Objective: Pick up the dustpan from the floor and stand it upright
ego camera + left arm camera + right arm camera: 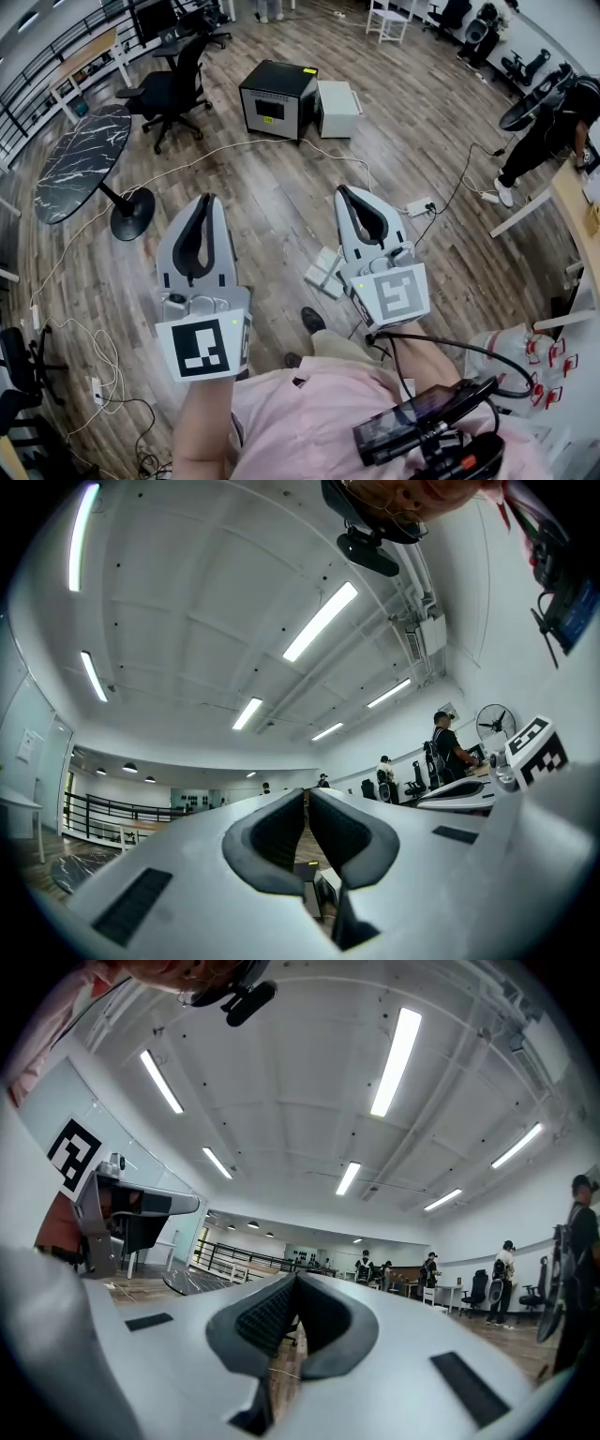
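Observation:
No dustpan can be made out in any view. In the head view both grippers are held out level over the wooden floor, pointing away from me. My left gripper (pixel 208 200) is shut, its tips meeting with nothing between them; in the left gripper view it (pixel 307 793) points across the room at the ceiling lights. My right gripper (pixel 343 191) is shut too and holds nothing; the right gripper view shows its tips (pixel 295 1278) closed against the far room. A small pale flat object (pixel 325 271) lies on the floor just below the right gripper; what it is I cannot tell.
A black box (pixel 277 97) and a white box (pixel 337 108) stand on the floor ahead. A dark marble oval table (pixel 80 161) and an office chair (pixel 173 89) are at the left. A power strip (pixel 419 206) with cables lies to the right. A person (pixel 553 122) stands far right.

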`<action>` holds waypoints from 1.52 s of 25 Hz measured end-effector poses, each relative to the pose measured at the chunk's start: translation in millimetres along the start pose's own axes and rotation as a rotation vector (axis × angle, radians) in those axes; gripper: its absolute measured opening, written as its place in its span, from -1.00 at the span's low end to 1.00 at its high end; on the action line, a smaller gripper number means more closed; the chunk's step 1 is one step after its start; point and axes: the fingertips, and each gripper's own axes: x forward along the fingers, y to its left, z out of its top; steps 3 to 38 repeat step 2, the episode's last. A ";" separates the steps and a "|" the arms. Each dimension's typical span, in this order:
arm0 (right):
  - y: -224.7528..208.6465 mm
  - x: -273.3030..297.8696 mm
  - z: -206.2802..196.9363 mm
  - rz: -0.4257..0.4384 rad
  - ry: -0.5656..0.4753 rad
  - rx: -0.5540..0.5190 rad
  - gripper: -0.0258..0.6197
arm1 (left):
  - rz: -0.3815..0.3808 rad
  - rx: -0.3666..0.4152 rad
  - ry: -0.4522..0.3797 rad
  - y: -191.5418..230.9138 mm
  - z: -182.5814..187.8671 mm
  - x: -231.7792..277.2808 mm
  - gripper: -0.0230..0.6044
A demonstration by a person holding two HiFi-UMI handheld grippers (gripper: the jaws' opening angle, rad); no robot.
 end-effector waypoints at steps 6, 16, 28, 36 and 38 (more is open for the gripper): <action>1.6 -0.3 -0.3 0.000 0.001 0.000 -0.92 | 0.000 -0.001 -0.002 0.6 -0.3 -1.2 -0.85; 1.6 -0.3 -0.3 0.000 0.001 0.000 -0.92 | 0.000 -0.001 -0.002 0.6 -0.3 -1.2 -0.85; 1.6 -0.3 -0.3 0.000 0.001 0.000 -0.92 | 0.000 -0.001 -0.002 0.6 -0.3 -1.2 -0.85; 1.6 -0.3 -0.3 0.000 0.001 0.000 -0.92 | 0.000 -0.001 -0.002 0.6 -0.3 -1.2 -0.85; 1.6 -0.3 -0.3 0.000 0.001 0.000 -0.92 | 0.000 -0.001 -0.002 0.6 -0.3 -1.2 -0.85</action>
